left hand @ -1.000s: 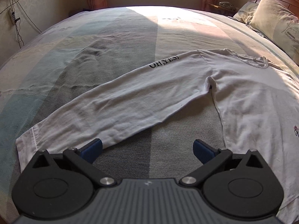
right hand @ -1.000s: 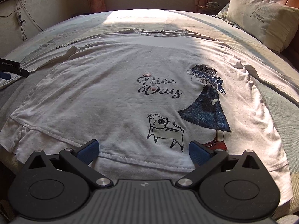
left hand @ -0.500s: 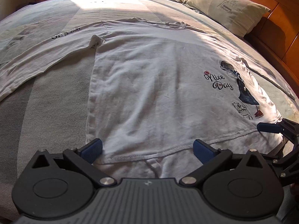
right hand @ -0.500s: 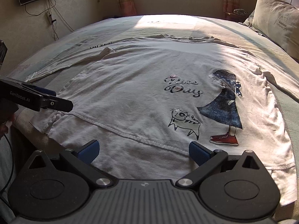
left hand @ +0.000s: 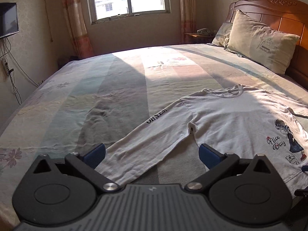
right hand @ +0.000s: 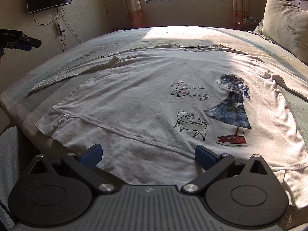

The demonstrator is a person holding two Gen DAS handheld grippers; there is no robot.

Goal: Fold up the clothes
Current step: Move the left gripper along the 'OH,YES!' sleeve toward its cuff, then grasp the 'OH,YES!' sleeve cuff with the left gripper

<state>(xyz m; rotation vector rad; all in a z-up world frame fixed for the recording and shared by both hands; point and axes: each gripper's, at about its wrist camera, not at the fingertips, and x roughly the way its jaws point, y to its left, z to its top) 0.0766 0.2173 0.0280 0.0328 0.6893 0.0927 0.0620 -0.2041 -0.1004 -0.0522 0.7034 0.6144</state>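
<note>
Your white long-sleeved shirt [right hand: 146, 96] lies flat and face up on the bed [left hand: 107, 88], unfolded, hem toward you and collar toward the window. Its left sleeve [left hand: 152, 140] runs out long toward the near left edge of the bed, directly ahead of your left hand-held gripper [left hand: 152, 154], whose jaws stand wide and empty. Your right hand-held gripper [right hand: 147, 154], equally wide and empty, hangs just over the hem [right hand: 134, 129].
</note>
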